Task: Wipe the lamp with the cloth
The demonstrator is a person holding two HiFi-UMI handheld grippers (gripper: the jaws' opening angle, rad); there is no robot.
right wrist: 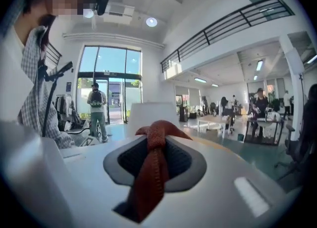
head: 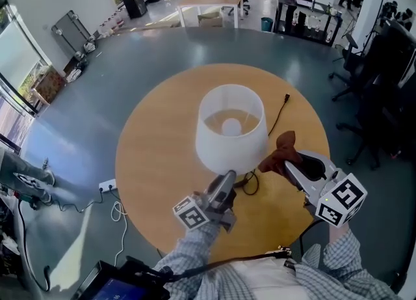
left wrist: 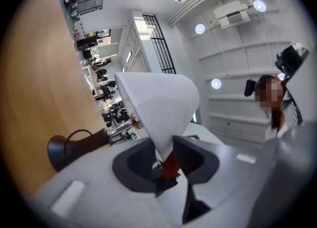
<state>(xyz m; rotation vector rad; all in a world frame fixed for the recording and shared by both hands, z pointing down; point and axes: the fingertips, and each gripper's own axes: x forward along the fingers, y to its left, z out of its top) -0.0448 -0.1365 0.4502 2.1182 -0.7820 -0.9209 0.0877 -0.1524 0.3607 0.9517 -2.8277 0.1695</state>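
Your left hand-held gripper (head: 226, 181) clamps the near rim of the white conical lampshade (head: 231, 137); your right hand-held gripper (head: 292, 165) grips the rust-brown cloth (head: 281, 153).

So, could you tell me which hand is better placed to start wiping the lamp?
Right: the right tool grips the cloth beside the lamp, while the left tool is clamped on the lamp's lower edge.
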